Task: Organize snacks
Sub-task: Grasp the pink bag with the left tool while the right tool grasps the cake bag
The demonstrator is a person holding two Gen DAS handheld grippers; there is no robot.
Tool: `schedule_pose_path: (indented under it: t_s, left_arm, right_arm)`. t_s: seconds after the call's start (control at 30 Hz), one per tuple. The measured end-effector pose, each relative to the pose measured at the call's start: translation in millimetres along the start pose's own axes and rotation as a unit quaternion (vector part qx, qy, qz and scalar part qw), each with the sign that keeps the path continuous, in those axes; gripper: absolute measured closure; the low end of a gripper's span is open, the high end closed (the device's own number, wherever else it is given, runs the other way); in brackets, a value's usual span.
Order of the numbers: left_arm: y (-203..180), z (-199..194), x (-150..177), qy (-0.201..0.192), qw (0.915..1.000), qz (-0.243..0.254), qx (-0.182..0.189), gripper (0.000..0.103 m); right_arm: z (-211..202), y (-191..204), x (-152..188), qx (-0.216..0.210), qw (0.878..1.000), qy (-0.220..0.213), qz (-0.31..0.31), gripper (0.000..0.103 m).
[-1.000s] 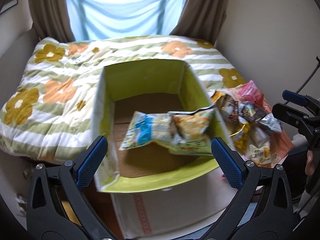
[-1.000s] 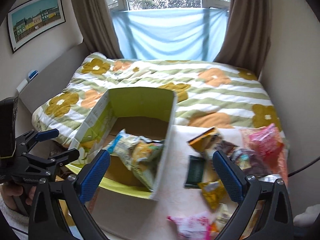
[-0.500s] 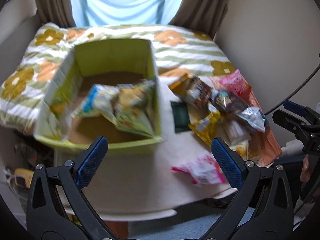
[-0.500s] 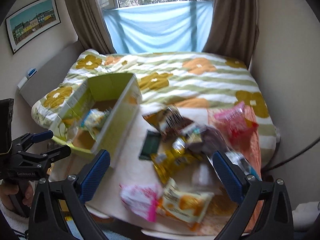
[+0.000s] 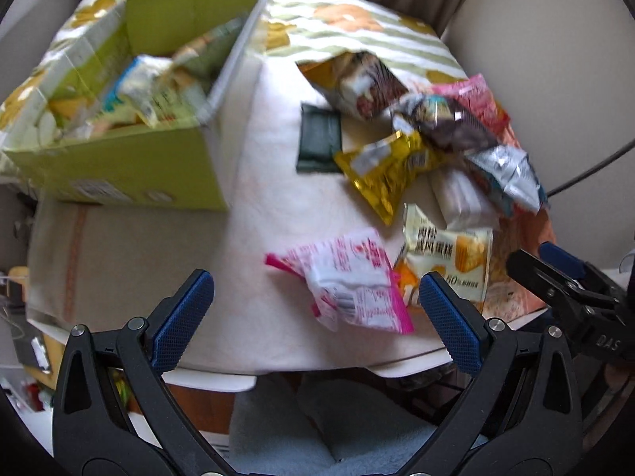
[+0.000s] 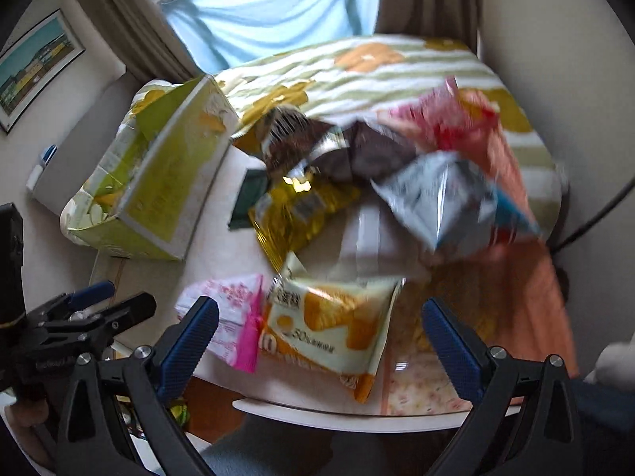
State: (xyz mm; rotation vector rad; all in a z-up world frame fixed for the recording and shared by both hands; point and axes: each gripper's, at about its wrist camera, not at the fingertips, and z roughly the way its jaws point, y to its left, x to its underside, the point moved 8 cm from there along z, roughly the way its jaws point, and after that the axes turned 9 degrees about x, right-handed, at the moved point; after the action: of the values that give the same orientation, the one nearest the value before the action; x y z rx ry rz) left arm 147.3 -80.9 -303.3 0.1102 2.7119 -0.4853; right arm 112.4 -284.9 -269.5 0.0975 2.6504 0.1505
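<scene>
**Snacks Await Sorting**

Both tongs, left (image 5: pixel 315 317) and right (image 6: pixel 319 335), gape released and empty above one white table (image 5: pixel 278 206). Ahead lie about nine loose snacks (image 5: pixel 391 170); one green box (image 5: pixel 131 166), ahead-left, holds several more. One floral bed (image 6: pixel 357 67) lies beyond.

Snack packets and box on a table.
Box (image 5: pixel 119 166) at left holds packets (image 5: pixel 158 87); loose packets (image 5: pixel 401 162) lie on the table (image 5: pixel 270 238) to its right.
</scene>
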Motion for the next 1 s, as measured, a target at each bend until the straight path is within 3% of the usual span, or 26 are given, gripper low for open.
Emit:
schedule_pose_path:
  t_s: [0.27,0.47,0.57,0.73,0.87,1.0]
  left_arm:
    - [-10,42,12,0.024,0.9989,0.037,0.017,0.000]
    - [-8,63,11,0.037,0.9977,0.038,0.042,0.004]
    - [-5,72,14,0.050,0.9970,0.031,0.051,0.012]
    - [-1,84,20,0.072,0.9948,0.034,0.063,0.036]
    - [0,86,21,0.073,0.9946,0.040,0.063,0.039]
    - [1,84,21,0.073,0.9942,0.053,0.058,0.051]
  right_arm:
    - [37,-12,16,-0.003,0.997,0.014,0.075,0.001]
    - [51,-12,22,-0.006,0.995,0.017,0.095,0.001]
    - [56,-13,26,-0.012,0.994,0.023,0.108,0.001]
    - [65,-11,27,-0.002,0.993,0.037,0.109,0.001]
    - [71,-10,29,0.005,0.993,0.045,0.106,0.001]
    - [75,-10,31,0.008,0.993,0.050,0.107,0.001]
